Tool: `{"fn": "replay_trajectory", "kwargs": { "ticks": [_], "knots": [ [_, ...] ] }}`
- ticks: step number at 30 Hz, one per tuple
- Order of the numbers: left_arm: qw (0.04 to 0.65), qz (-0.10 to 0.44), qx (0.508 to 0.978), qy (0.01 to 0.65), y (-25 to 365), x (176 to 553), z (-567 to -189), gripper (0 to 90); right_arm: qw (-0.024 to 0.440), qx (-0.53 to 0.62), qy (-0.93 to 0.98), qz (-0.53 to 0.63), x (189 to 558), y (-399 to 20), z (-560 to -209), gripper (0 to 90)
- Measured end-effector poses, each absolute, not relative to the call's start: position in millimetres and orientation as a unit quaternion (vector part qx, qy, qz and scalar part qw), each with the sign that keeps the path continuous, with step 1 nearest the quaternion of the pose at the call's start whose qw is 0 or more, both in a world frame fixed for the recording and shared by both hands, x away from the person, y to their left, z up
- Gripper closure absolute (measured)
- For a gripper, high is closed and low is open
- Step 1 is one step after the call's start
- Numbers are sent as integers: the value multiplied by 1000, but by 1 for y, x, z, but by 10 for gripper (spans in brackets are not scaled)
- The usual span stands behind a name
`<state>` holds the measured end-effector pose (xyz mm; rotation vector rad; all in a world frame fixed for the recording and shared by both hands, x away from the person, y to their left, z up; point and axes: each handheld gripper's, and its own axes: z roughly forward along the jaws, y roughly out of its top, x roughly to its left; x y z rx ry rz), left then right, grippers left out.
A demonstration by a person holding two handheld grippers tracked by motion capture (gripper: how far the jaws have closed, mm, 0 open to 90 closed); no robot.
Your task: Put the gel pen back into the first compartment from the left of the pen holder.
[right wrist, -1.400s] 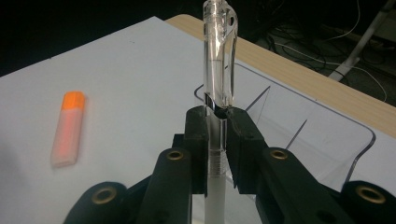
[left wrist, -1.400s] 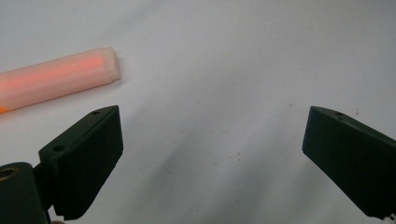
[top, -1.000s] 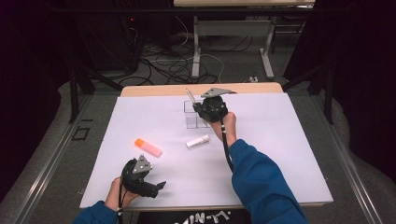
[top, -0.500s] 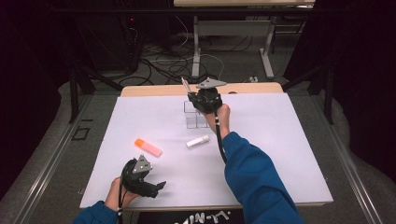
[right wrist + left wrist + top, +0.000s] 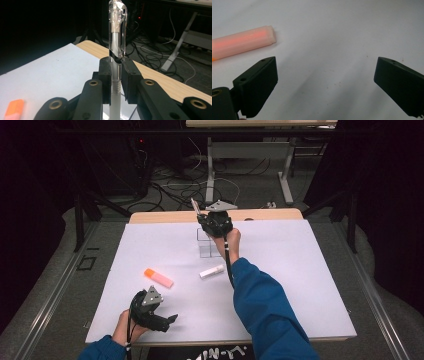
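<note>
While our right gripper [image 5: 115, 75] has its jaws clamped on a clear plastic pen [image 5: 117, 32], which stands upright between them above the transparent box [image 5: 204, 243], we judge the step to be stowing it; next we lower it straight down. Our left gripper [image 5: 324, 82] rests, jaws apart, a smooth orange highlighter [image 5: 242, 42] just beyond its left jaw on the tabletop [image 5: 300, 260].

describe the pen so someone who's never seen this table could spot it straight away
Start at the white sheet covering the table and go to its far edge, where the right claw hangs over a small clear box. The pen stands upright, pinched in that claw. Unlike the orange marker and the white tube lying flat on the sheet, it is see-through, with a clip.
</note>
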<state>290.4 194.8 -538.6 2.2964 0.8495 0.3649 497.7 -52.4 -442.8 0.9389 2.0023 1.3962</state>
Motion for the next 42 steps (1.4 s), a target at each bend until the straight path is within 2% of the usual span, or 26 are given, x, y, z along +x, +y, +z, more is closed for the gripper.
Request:
{"fn": "replay_trajectory", "kwargs": {
  "ticks": [17, 42],
  "knots": [
    [328, 139, 877, 324, 195, 291, -539, 53, 254, 354, 751, 496, 505, -44, -459, 793],
    [328, 139, 877, 323, 194, 291, -539, 54, 229, 361, 778, 460, 489, -58, -477, 787]
  ]
}}
